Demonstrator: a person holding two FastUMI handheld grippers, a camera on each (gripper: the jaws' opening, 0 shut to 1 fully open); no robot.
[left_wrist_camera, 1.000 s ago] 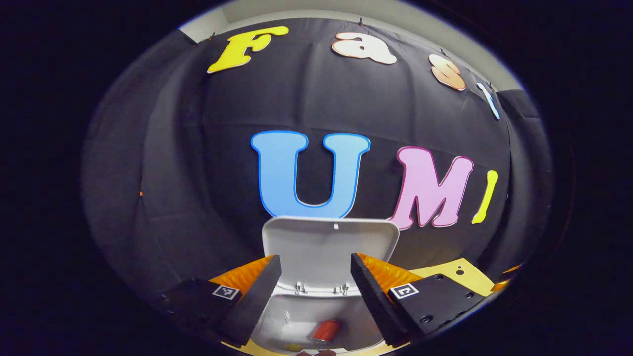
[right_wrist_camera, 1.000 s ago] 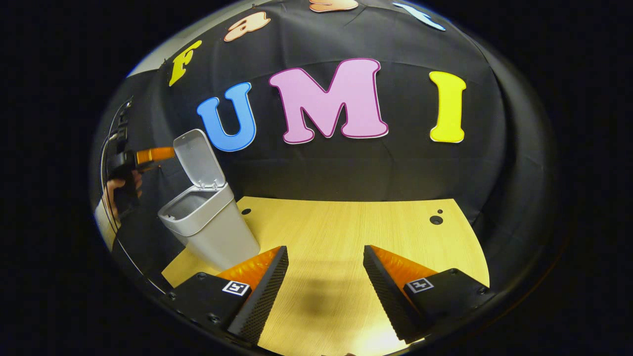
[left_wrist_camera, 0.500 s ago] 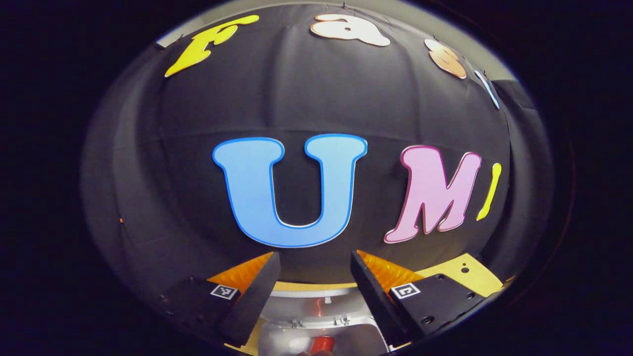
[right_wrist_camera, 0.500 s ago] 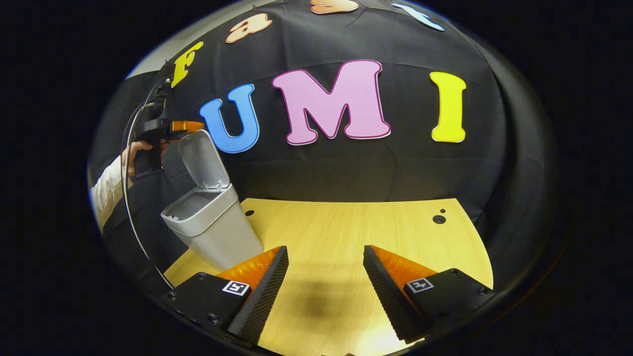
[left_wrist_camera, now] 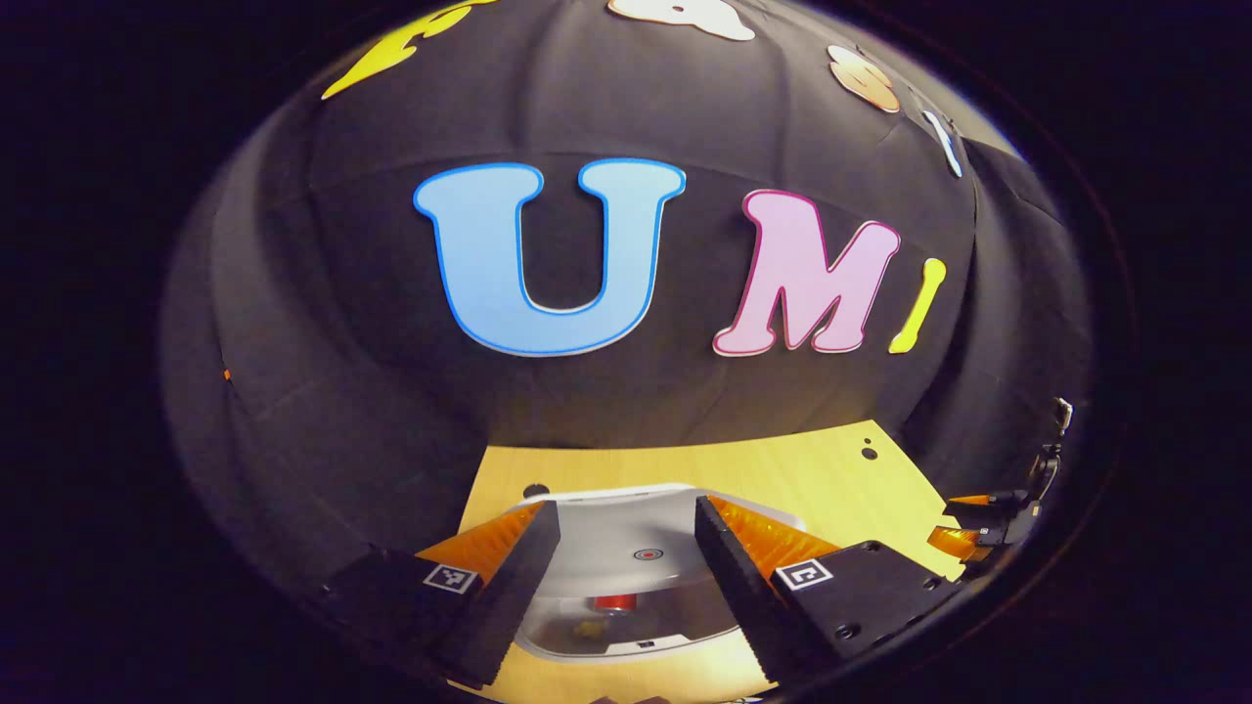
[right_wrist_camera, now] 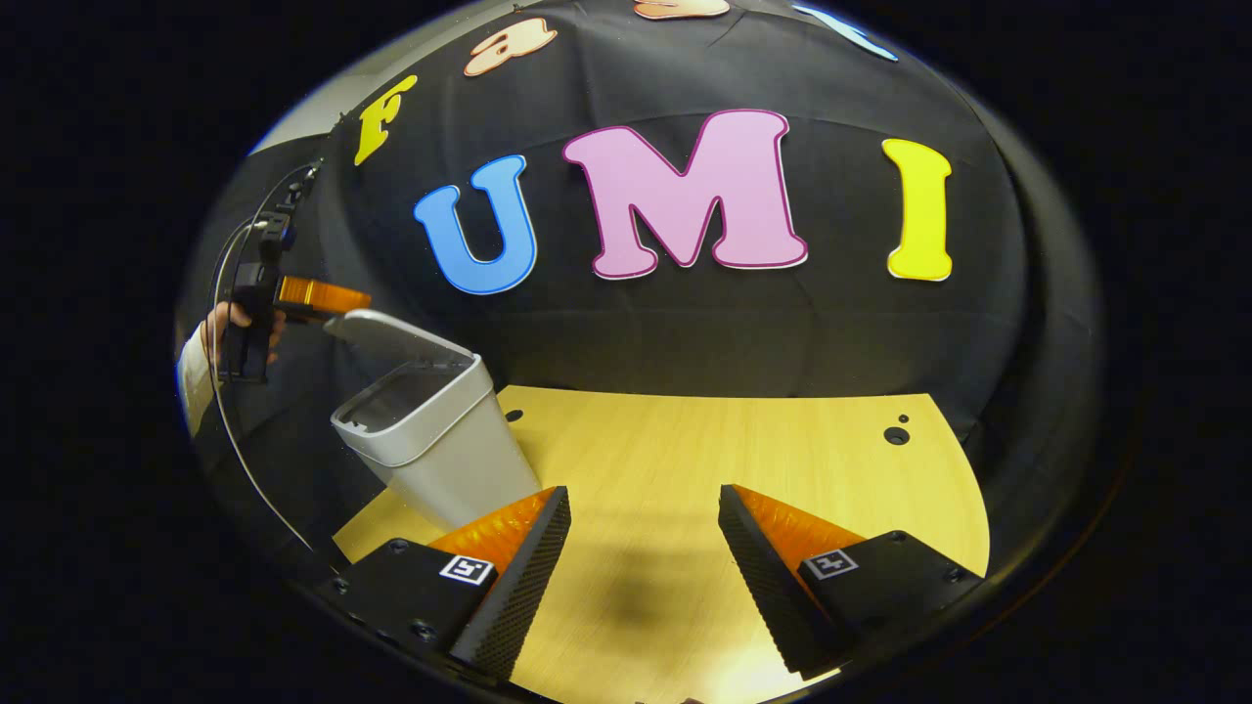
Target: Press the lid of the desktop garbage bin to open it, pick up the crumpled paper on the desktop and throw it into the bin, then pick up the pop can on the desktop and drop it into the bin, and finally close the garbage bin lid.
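1. Left gripper (left_wrist_camera: 626, 548) sits over the bin lid (left_wrist_camera: 636, 548), jaws parted wide w/ nothing between them; in the right gripper view the same gripper (right_wrist_camera: 323, 298) is at the lid's raised free edge (right_wrist_camera: 391, 337). Touching or just above — can't tell.
2. Key relation: lid lies below and ahead of the left gripper, hinge on the side toward the booth wall, free edge toward the person's hand (right_wrist_camera: 230, 323). Lid is tilted, roughly halfway down, not latched; a gap to the bin rim (right_wrist_camera: 411, 411) is open.
3. Bin (right_wrist_camera: 440, 440) stands near the worktop's (right_wrist_camera: 734, 460) left edge, toward the back. Through the gap, a red item that looks like the pop can (left_wrist_camera: 616, 602) and a yellowish bit (left_wrist_camera: 587, 631), prob. the paper, lie inside.
4. Right gripper (right_wrist_camera: 636, 557) hovers over bare worktop nearer the front edge, well apart from the bin; jaws wide, holding nothing. Left is clearly the nearer one.
5. Judgement: last step, closing. Next move prob. a downward push on the free edge till it latches; an off-centre push could tip the bin.
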